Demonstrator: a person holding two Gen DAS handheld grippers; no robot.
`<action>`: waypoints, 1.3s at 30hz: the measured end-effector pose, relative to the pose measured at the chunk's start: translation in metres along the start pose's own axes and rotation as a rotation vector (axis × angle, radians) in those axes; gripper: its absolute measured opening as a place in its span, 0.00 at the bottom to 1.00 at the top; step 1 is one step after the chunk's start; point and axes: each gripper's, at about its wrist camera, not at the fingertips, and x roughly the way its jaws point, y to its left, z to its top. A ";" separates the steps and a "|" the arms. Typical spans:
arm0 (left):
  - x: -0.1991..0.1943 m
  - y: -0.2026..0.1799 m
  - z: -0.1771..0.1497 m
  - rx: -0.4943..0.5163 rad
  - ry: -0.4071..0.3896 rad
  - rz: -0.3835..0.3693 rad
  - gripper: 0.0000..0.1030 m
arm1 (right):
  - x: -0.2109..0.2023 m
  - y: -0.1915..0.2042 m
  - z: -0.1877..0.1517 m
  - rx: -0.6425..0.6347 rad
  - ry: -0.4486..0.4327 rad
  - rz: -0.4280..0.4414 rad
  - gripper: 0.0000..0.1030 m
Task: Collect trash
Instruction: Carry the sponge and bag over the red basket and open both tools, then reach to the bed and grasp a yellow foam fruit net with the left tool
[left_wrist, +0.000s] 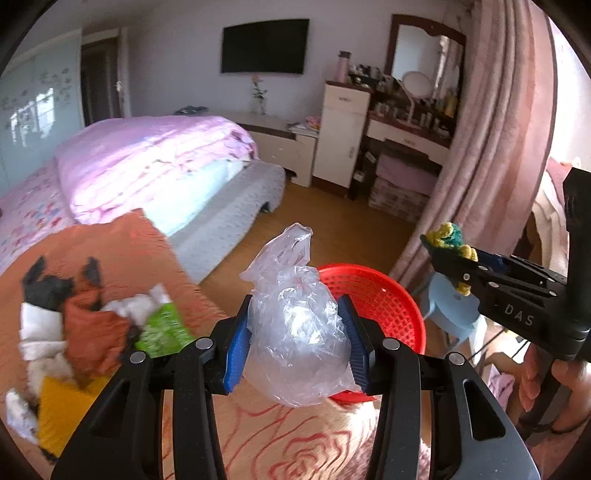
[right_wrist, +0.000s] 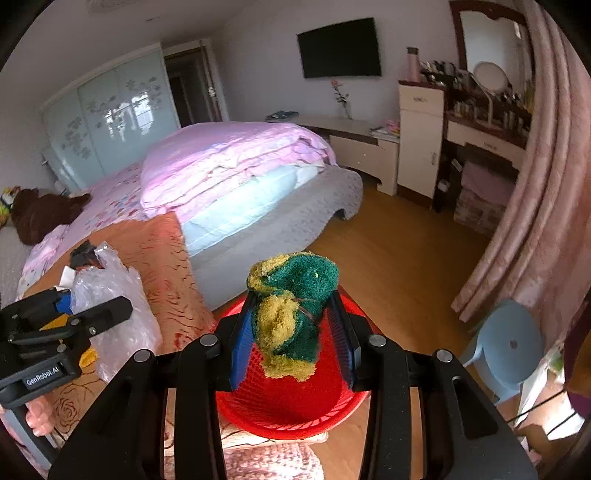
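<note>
left wrist view: the left claw (left_wrist: 299, 343) is clamped on a crumpled clear plastic bag (left_wrist: 295, 332), just in front of the red basket (left_wrist: 384, 299). the bag looks light, slippery and springy — best pinched mid-bulk. more litter (left_wrist: 110, 328) lies blurred, left of the basket.

right wrist view: the right claw (right_wrist: 291, 332) is nearly closed on a soft yellow-green scrubber (right_wrist: 291, 317), held over the basket (right_wrist: 295, 410) — light and squashy. the basket's floor is mostly hidden.

1. We hold the left hand-held gripper (left_wrist: 299, 332), black with blue pads, tilted downward, jaws clamped on a load.
2. Our right hand-held gripper (right_wrist: 291, 325) likewise tilts downward, jaws pinched nearly closed on its load.
</note>
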 end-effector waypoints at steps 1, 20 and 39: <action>0.005 -0.003 0.000 0.007 0.007 -0.009 0.42 | 0.002 -0.002 -0.001 0.006 0.005 -0.002 0.36; 0.070 -0.018 -0.024 0.082 0.144 -0.073 0.62 | 0.055 -0.019 -0.024 0.088 0.167 0.031 0.45; 0.047 -0.004 -0.029 0.033 0.094 -0.037 0.72 | 0.045 -0.016 -0.022 0.060 0.122 -0.011 0.58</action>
